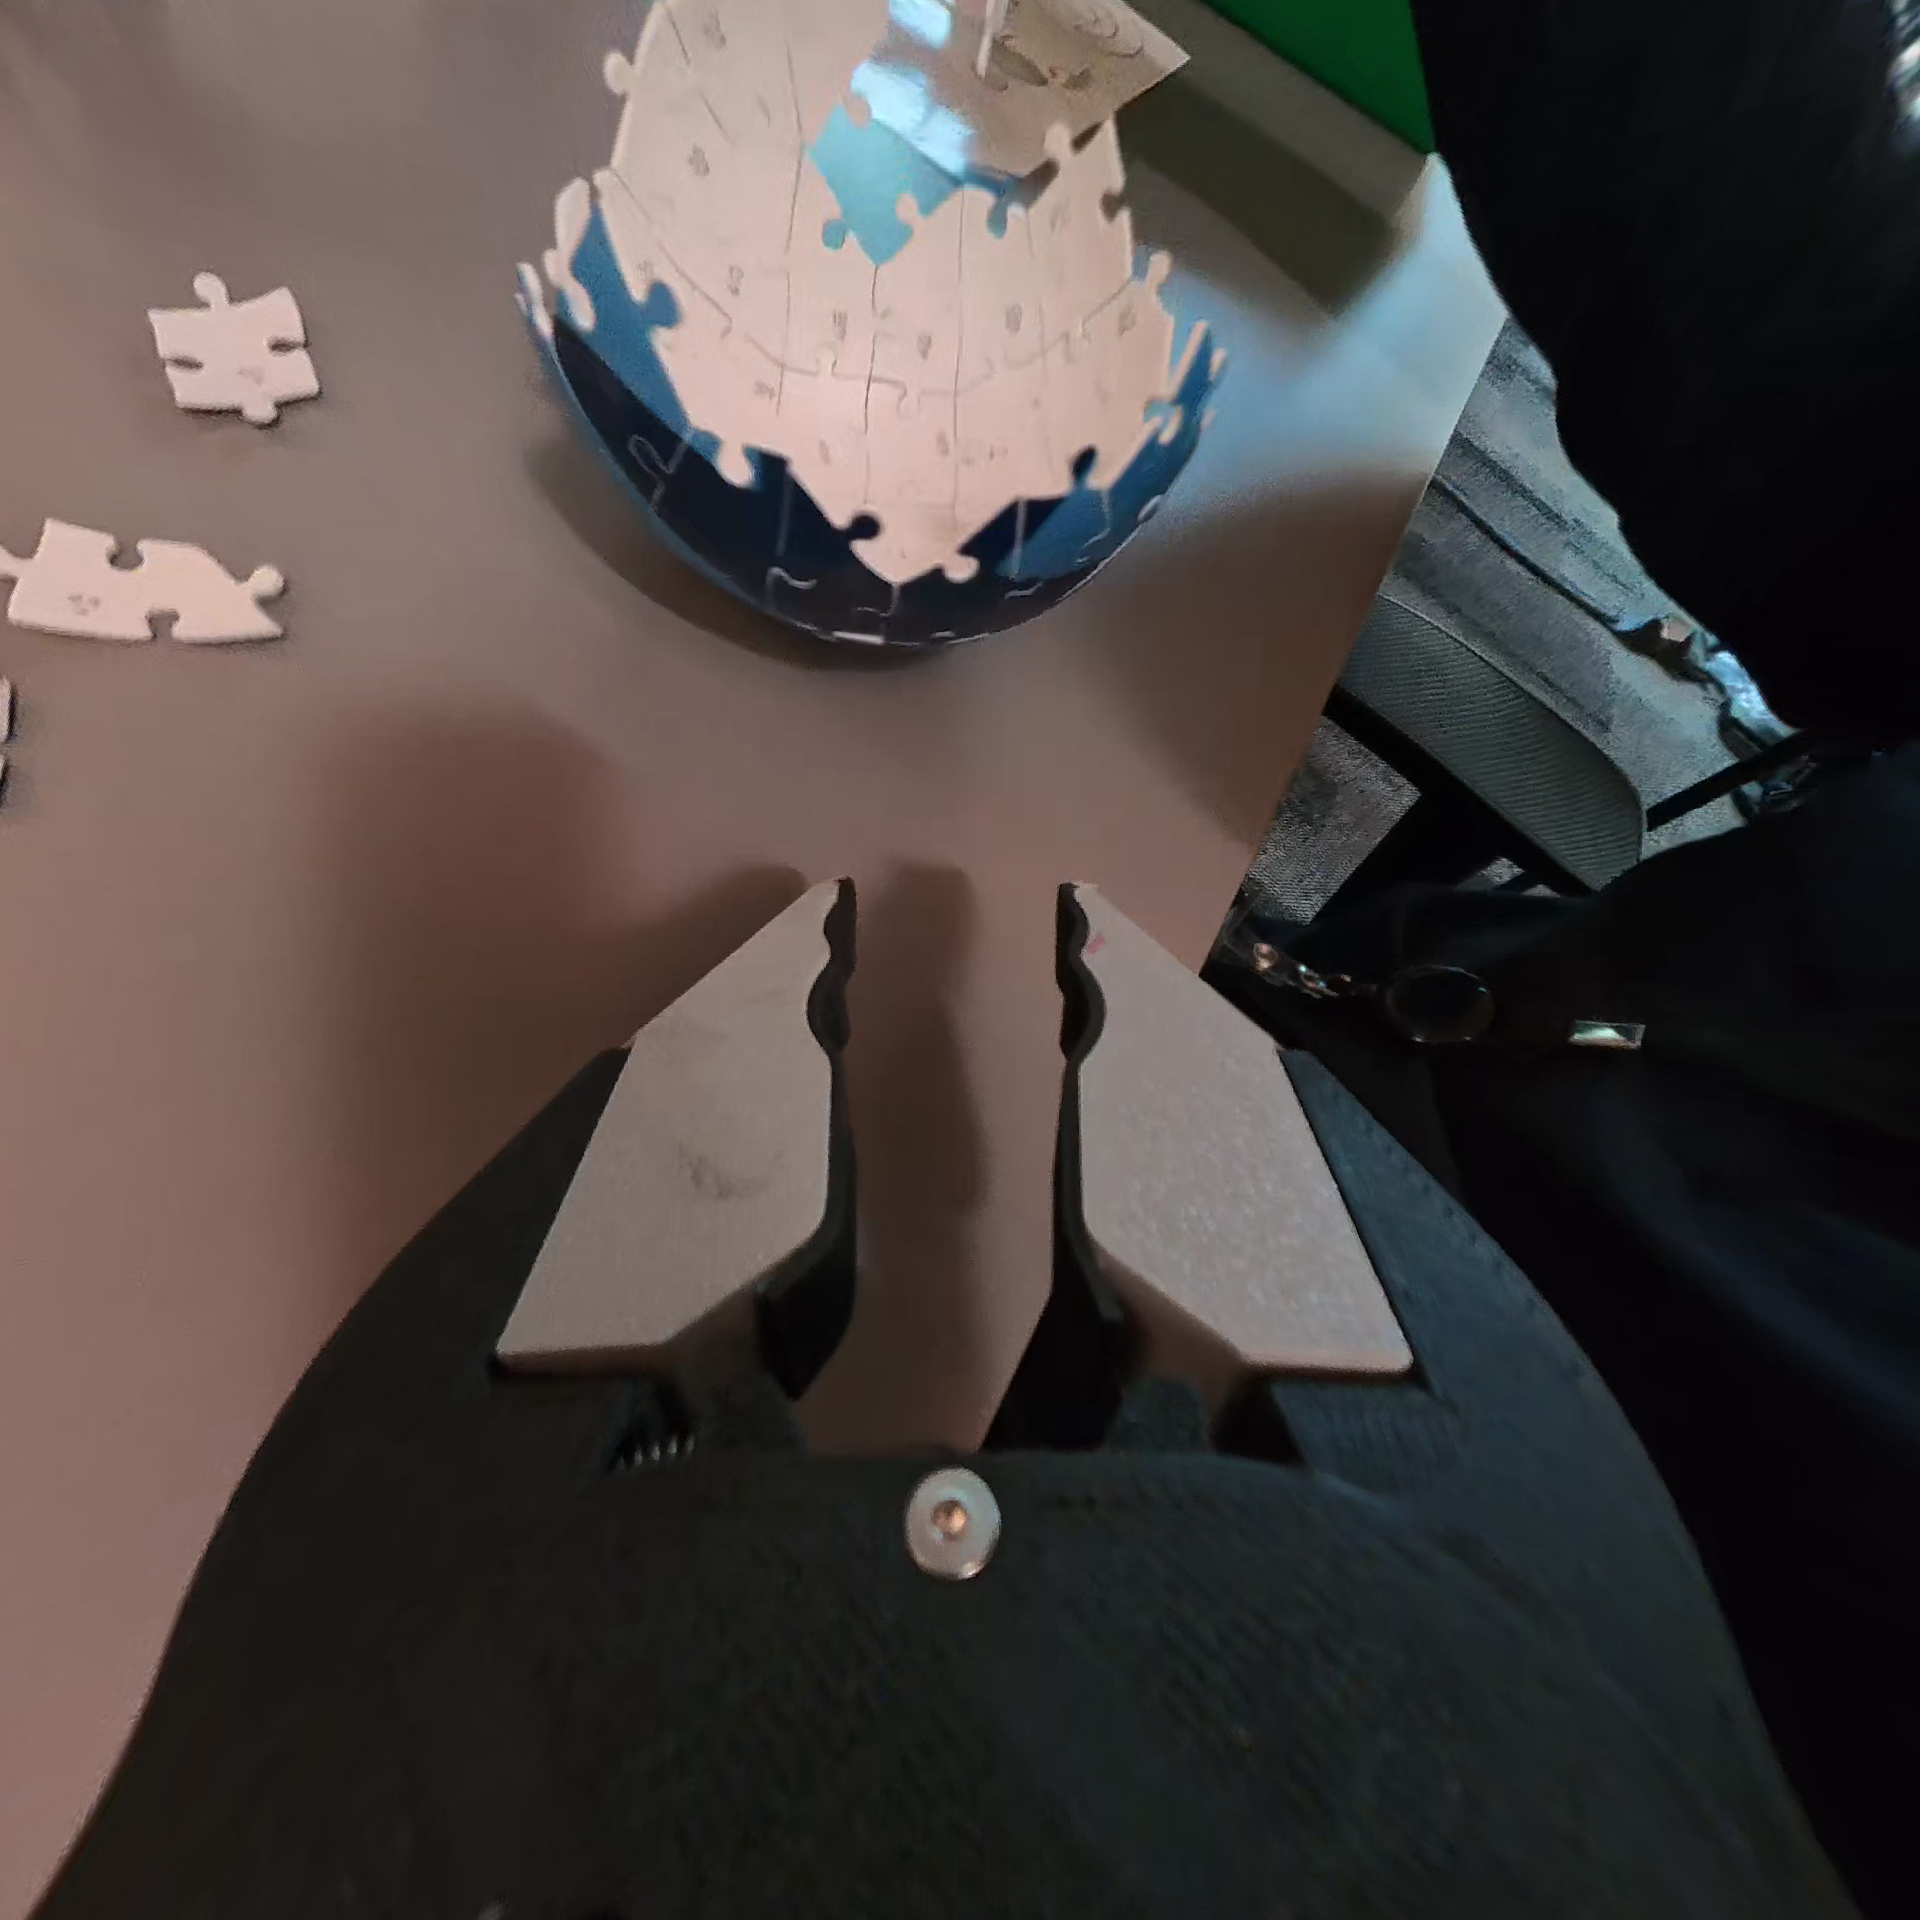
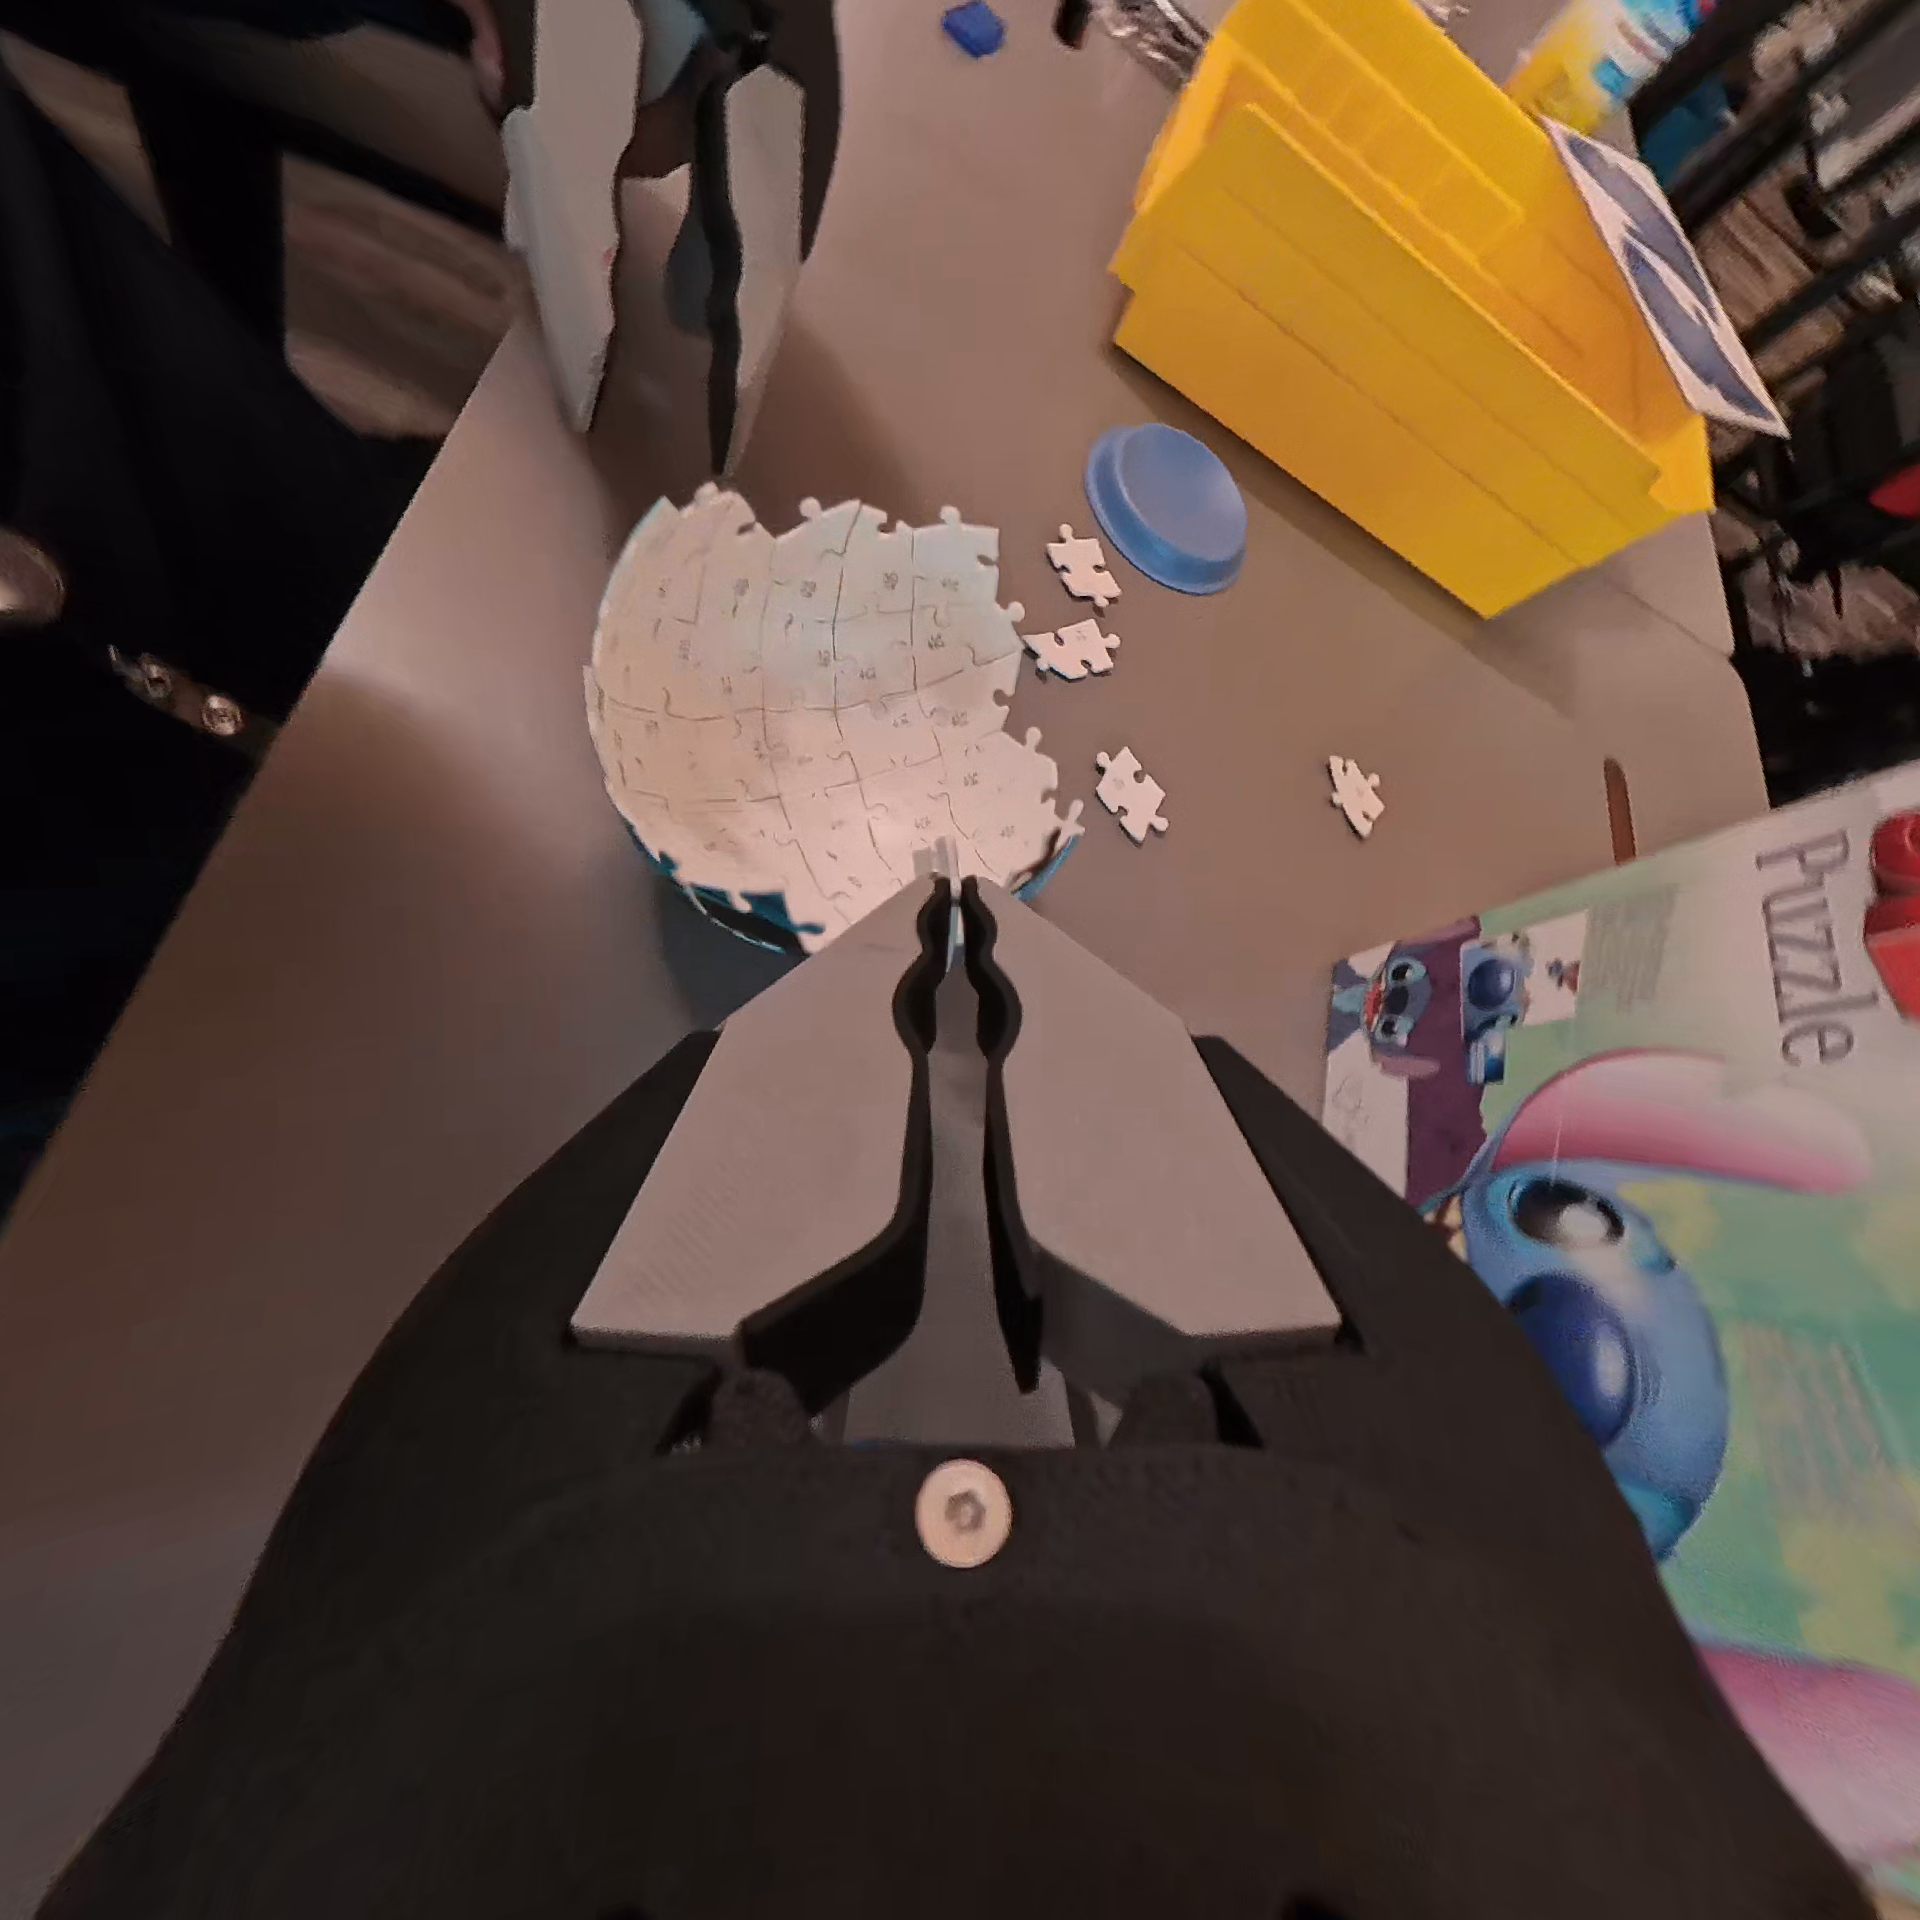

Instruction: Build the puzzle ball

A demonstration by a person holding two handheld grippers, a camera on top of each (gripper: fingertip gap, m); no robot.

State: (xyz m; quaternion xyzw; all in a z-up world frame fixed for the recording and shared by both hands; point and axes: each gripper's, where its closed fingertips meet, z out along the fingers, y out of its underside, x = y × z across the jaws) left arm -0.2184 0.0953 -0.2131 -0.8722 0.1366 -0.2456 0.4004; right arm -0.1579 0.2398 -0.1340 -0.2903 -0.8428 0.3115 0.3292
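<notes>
The half-built puzzle ball (image 1: 883,343) is a bowl with a white inside and a blue outside, resting on the grey table; it also shows in the right wrist view (image 2: 810,707). My left gripper (image 1: 956,904) is open and empty, a short way in front of the ball. My right gripper (image 2: 943,883) is shut on a thin puzzle piece (image 2: 941,862), held edge-on at the ball's near rim. The left gripper (image 2: 665,312) also shows beyond the ball in the right wrist view. Loose white pieces (image 1: 234,348) (image 1: 145,597) lie left of the ball.
Several loose pieces (image 2: 1081,649) (image 2: 1130,795) (image 2: 1356,795) lie right of the ball. A blue round stand (image 2: 1169,509), stacked yellow bins (image 2: 1403,312) and the puzzle box (image 2: 1662,1143) sit on the right. The table edge (image 1: 1340,644) runs close to the ball; a person in dark clothes (image 1: 1714,520) stands there. My right fingertips sit around 20 cm from my left ones.
</notes>
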